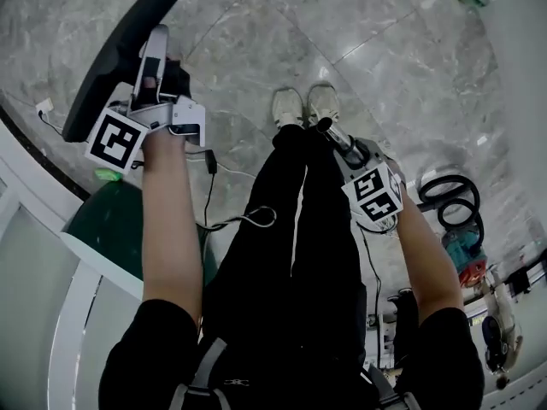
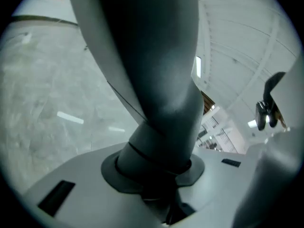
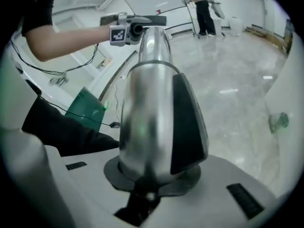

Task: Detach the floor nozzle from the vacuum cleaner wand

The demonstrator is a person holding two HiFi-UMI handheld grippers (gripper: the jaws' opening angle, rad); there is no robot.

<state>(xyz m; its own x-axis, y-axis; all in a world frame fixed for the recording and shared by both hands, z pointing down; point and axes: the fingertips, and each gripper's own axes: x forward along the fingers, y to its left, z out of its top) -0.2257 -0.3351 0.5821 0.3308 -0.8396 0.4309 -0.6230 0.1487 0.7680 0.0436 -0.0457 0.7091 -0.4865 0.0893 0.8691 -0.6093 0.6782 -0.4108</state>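
Bright even indoor light, white glare streaks on glossy floor (image 2: 71,118). Gripper views fisheye, dark vignetted corners, bent edges. Close-up floor nozzle (image 2: 156,80) and wand (image 3: 147,113) soft, slightly smeared; head view sharp.

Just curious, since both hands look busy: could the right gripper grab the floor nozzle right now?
Probably not. The right gripper is shut on the vacuum wand, and the floor nozzle sits in the left gripper, apart from it. It would have to release the wand first.
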